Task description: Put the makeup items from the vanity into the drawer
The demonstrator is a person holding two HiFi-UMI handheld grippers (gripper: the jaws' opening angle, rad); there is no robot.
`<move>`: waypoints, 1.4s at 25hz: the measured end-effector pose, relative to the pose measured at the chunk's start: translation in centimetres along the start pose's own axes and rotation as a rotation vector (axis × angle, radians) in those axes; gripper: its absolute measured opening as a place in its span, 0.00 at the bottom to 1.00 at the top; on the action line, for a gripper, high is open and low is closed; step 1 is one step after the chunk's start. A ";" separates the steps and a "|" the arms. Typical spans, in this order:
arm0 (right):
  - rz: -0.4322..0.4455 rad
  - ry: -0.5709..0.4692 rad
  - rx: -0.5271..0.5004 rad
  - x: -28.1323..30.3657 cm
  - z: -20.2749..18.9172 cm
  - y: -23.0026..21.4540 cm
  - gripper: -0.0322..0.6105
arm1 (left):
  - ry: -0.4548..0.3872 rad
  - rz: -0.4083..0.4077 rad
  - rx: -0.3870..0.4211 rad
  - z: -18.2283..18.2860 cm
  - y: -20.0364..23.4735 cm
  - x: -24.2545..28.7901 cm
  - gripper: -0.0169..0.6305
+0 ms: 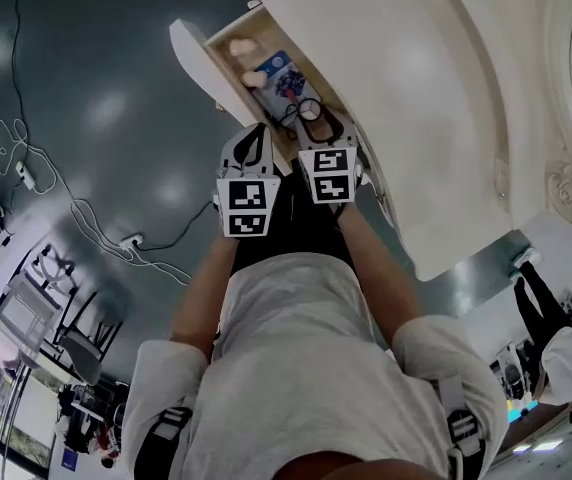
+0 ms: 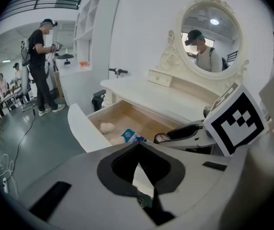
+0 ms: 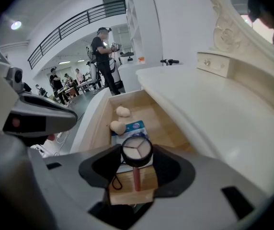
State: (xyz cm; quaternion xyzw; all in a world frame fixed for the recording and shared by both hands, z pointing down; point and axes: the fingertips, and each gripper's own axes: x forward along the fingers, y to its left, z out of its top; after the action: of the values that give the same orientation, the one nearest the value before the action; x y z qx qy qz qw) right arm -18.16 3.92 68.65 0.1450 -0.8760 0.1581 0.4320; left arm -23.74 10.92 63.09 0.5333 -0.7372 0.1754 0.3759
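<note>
The vanity's wooden drawer point(image 1: 228, 36) stands pulled open. In it lie two beige sponges point(image 3: 123, 111), a blue packet point(image 3: 134, 127), a pink stick point(image 3: 136, 178) and a black loop point(image 3: 115, 182). My right gripper point(image 3: 137, 152) hangs over the drawer's near end, shut on a round compact point(image 3: 137, 151) with a three-part face. The head view shows that compact point(image 1: 310, 110) just inside the drawer beside the packet point(image 1: 278, 73). My left gripper point(image 2: 138, 155) is shut with nothing in it, close to the left of the right gripper point(image 2: 185, 133), above the drawer front point(image 2: 82, 128).
The white vanity top point(image 1: 416, 88) overhangs the drawer on the right, bearing an oval mirror point(image 2: 211, 42) and a small drawer box point(image 2: 160, 77). Cables point(image 1: 46, 178) trail on the dark floor at left. A person point(image 2: 40, 66) stands far off by white shelves.
</note>
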 end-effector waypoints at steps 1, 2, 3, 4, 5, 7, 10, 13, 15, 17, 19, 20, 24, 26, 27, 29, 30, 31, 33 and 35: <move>-0.002 0.000 0.003 0.1 0.0 -0.1 0.39 | 0.001 -0.002 0.001 0.0 -0.1 0.1 0.04; -0.004 0.000 0.005 0.1 0.0 -0.1 0.39 | 0.002 -0.004 0.001 0.0 -0.1 0.2 0.04; -0.006 0.000 0.005 0.2 0.0 -0.2 0.39 | 0.003 -0.006 0.002 0.0 -0.1 0.2 0.04; -0.008 0.000 0.005 0.3 0.1 -0.3 0.39 | 0.002 -0.007 0.002 0.1 0.0 0.3 0.04; -0.010 -0.001 0.004 0.5 0.1 -0.3 0.39 | 0.002 -0.007 0.003 0.1 0.0 0.3 0.04; -0.013 -0.004 -0.003 0.7 0.1 -0.4 0.39 | 0.002 -0.009 0.005 0.0 0.0 0.4 0.04; -0.022 -0.008 -0.048 1.0 0.0 -0.4 0.39 | 0.004 -0.009 0.009 0.0 0.0 0.4 0.04; -0.026 -0.014 -0.074 1.0 0.1 -0.2 0.39 | -0.001 -0.002 0.006 0.1 0.4 0.1 0.04; -0.028 -0.022 -0.070 0.8 0.2 -0.2 0.39 | -0.005 0.003 0.006 0.1 0.5 -0.1 0.04; -0.029 -0.027 -0.067 0.6 0.1 -0.1 0.39 | -0.006 0.003 0.009 0.0 0.5 -0.3 0.04; -0.028 -0.032 -0.064 0.2 0.0 0.0 0.39 | -0.009 0.000 0.011 -0.1 0.3 -0.5 0.04; -0.028 -0.035 -0.063 -0.1 0.0 0.0 0.39 | -0.013 -0.002 0.010 0.0 0.1 -0.6 0.04; -0.041 -0.064 -0.060 -2.1 0.7 0.0 0.34 | -0.033 -0.021 0.013 1.0 -1.1 -1.3 0.04; -0.048 -0.102 -0.047 -3.7 1.6 0.1 0.28 | -0.046 -0.034 0.010 1.7 -1.8 -1.9 0.04; -0.054 -0.126 -0.040 -4.4 2.1 0.0 0.24 | -0.058 -0.039 0.010 2.3 -2.2 -2.1 0.04; -0.072 -0.171 -0.027 -5.8 3.2 -0.4 0.16 | -0.091 -0.048 0.017 3.7 -3.0 -2.6 0.04; -0.079 -0.188 -0.022 -6.4 3.6 -0.5 0.14 | -0.106 -0.054 0.022 4.4 -3.4 -2.8 0.04; -0.085 -0.204 -0.017 -7.1 4.0 -0.6 0.12 | -0.118 -0.063 0.026 4.9 -3.9 -3.2 0.04; -0.090 -0.232 -0.016 -8.6 4.7 -0.5 0.10 | -0.139 -0.083 0.029 5.9 -4.7 -4.0 0.04; -0.093 -0.265 -0.020 -10.3 5.6 -0.4 0.09 | -0.167 -0.096 0.027 6.9 -5.4 -5.1 0.04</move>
State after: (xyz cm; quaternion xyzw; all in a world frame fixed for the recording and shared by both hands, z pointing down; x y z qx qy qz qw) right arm -15.97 2.50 57.23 0.2005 -0.9193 0.1087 0.3209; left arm -20.58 7.72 54.04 0.5857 -0.7372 0.1220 0.3139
